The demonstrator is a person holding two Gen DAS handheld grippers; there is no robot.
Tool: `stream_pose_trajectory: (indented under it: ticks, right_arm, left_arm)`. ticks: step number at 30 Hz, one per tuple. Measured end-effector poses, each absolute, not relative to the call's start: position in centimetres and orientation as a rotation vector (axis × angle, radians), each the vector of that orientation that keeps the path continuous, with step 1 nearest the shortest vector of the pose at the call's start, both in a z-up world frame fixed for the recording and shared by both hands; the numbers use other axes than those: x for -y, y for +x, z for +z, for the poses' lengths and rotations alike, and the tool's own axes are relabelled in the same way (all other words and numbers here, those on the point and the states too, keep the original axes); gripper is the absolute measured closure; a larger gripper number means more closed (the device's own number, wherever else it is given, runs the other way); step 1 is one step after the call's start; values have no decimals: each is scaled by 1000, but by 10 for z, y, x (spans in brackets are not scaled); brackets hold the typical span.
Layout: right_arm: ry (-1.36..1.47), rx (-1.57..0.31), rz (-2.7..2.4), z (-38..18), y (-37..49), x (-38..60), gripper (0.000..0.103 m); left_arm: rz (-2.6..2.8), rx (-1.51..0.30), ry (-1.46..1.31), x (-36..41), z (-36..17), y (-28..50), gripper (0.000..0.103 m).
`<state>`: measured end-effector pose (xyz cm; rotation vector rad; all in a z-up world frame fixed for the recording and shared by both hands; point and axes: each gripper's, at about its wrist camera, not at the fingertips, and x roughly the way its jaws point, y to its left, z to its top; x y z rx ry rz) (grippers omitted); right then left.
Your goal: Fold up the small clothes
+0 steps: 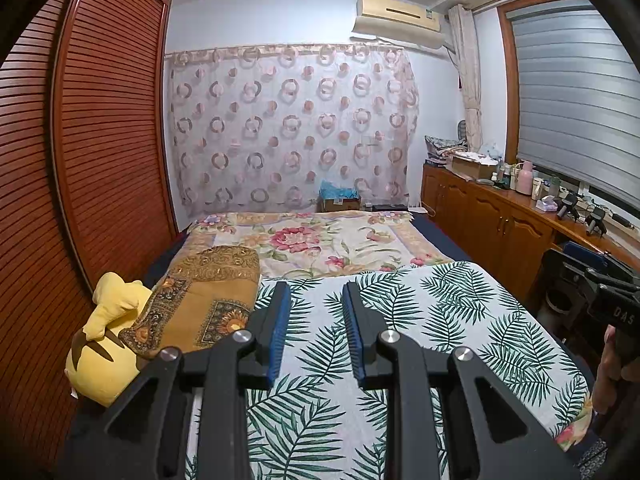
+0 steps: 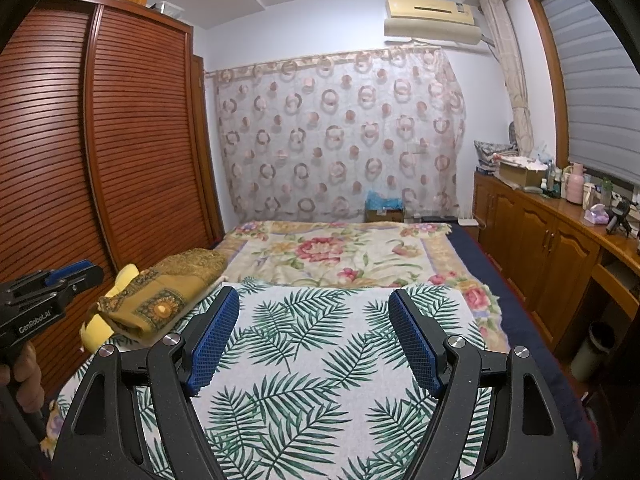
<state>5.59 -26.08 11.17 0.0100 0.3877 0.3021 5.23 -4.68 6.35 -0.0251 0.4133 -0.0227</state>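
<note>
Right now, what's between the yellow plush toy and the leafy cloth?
The folded mustard patterned blanket lies between the yellow plush toy and the leaf-print cloth, shown in both wrist views.

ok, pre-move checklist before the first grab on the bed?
1. Left gripper empty: ok, narrow gap, nothing between the blue pads.
2. Right gripper empty: ok, jaws wide.
3. White palm-leaf print cloth flat on the bed: ok.
4. Small garment to fold in view: not ok, none visible.
5. Folded mustard patterned blanket and yellow plush toy off the leaf cloth: ok, at its left edge.
</note>
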Motion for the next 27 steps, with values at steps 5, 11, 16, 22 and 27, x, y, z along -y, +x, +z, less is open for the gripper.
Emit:
stream_pose_trajectory:
  ticks: [5, 11, 16, 22, 27]
  right_arm:
    - [10, -387, 302, 112, 57, 261, 24]
    - [11, -388, 303, 112, 57, 261, 24]
    - [11, -389, 304, 112, 57, 261, 24]
    - [11, -390, 303, 110, 58, 258, 24]
    - [10, -391, 304, 111, 58, 259, 24]
  left_arm:
    - [-23, -413, -25, 46, 63, 52, 78]
    - [-24, -413, -25, 47, 63, 52, 78]
    - [-22, -412, -25, 47, 62, 52, 78]
    - [-22, -412, -24, 47, 62, 51, 78]
    - [-23, -412, -25, 47, 61, 51, 78]
